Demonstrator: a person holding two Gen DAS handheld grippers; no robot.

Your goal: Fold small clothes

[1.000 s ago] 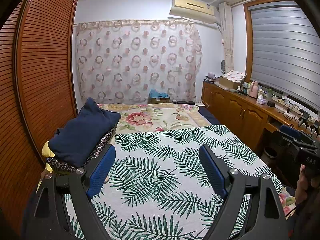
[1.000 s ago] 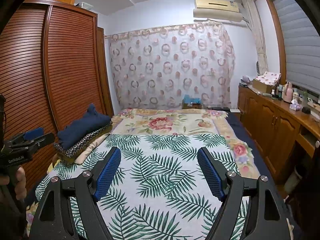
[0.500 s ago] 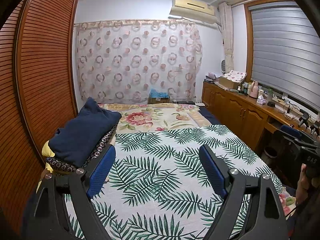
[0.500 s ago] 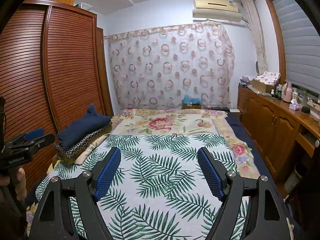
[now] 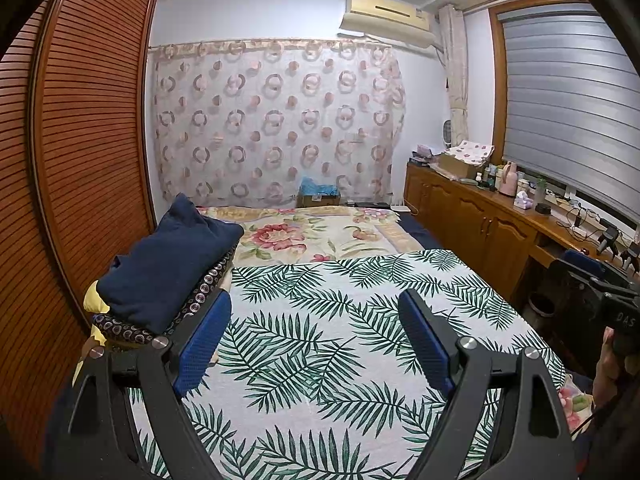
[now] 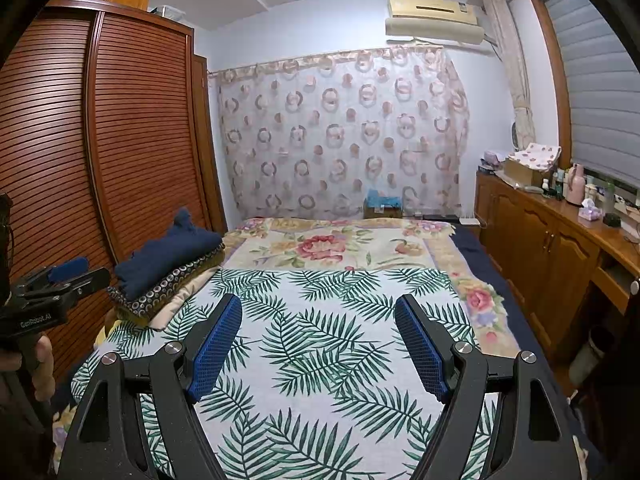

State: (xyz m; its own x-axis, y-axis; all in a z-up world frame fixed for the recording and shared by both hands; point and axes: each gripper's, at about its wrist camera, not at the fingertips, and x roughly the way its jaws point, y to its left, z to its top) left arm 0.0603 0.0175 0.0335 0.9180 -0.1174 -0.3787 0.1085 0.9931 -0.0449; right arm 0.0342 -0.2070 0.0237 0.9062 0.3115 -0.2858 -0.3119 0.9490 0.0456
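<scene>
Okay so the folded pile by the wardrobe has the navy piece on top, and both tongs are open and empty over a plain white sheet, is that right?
Not quite: the sheet is not plain white; it is printed with green palm leaves, as the right wrist view shows. The rest holds: the navy piece tops the folded pile by the wardrobe, and the left tongs and right tongs are open and empty.

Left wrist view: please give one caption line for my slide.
Open left claw above leaf-print sheet, folded navy garment stacked at bedside.
</scene>
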